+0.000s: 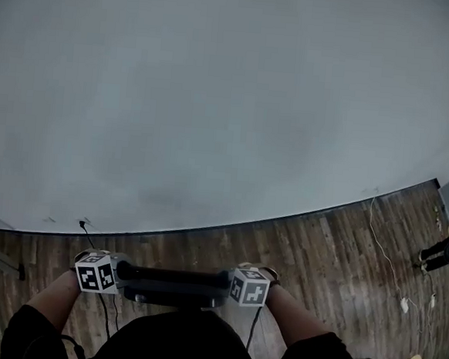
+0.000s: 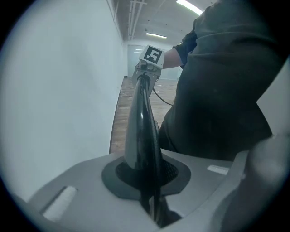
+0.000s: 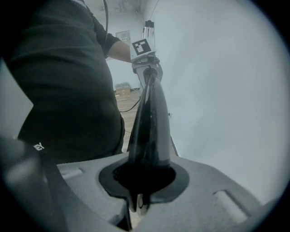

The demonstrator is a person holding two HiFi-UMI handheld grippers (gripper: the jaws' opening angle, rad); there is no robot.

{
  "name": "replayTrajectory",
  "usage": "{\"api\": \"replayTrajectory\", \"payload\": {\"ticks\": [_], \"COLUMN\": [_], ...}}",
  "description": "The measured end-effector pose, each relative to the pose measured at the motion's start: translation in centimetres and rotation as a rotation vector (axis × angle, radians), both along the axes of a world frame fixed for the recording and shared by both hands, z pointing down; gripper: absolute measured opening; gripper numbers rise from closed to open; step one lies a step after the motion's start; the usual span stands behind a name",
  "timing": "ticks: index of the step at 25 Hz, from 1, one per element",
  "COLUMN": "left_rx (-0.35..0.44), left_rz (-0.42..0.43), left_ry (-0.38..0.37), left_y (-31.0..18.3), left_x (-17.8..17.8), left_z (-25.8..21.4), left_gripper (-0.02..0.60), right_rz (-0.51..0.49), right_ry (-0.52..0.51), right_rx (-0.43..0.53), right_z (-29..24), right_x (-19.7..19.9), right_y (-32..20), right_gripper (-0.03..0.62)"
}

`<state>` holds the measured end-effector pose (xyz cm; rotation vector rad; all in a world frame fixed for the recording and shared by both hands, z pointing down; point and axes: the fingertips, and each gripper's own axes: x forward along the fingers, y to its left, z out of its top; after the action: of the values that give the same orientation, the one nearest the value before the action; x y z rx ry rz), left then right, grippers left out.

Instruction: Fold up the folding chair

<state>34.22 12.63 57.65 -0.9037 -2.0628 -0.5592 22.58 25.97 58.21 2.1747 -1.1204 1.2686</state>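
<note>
The left hand-held gripper and right hand-held gripper clamp the folding chair by its top bar. Both are close to the wall.

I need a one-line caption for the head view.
Left gripper and right gripper clamp the ends of a black chair before a white wall.
</note>
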Motion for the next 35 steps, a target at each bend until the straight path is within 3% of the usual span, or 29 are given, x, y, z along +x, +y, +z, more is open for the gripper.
{"api": "replayTrajectory", "payload": {"ticks": [6,13,24,35], "left_rx": [0.026,0.027,0.032,0.034], "left_rz": [-0.149,-0.221,-0.177,-0.153], "left_ry": [0.026,0.055,0.054,0.034], "left_y": [1.4,3.2,5.4,8.4], "left_x": [3.8,7.2,12.3,13.7], "left_z": [0.2,0.7,2.2,2.4], "left_gripper": [0.046,0.046,0.048,0.051], "right_rz": [-0.129,-0.202,-0.164,-0.121], "right_ry": [0.024,0.035,0.003,-0.026], "right_rx": [0.001,-0.016,-0.034,-0.015], "right_z": [0.5,1.0,2.3,2.9], "right_x": [5.5,10.3,14.7,15.8], "right_y": [2.7,5.3,7.2,10.0], "right_gripper": [0.051,0.052,0.052,0.054]}}
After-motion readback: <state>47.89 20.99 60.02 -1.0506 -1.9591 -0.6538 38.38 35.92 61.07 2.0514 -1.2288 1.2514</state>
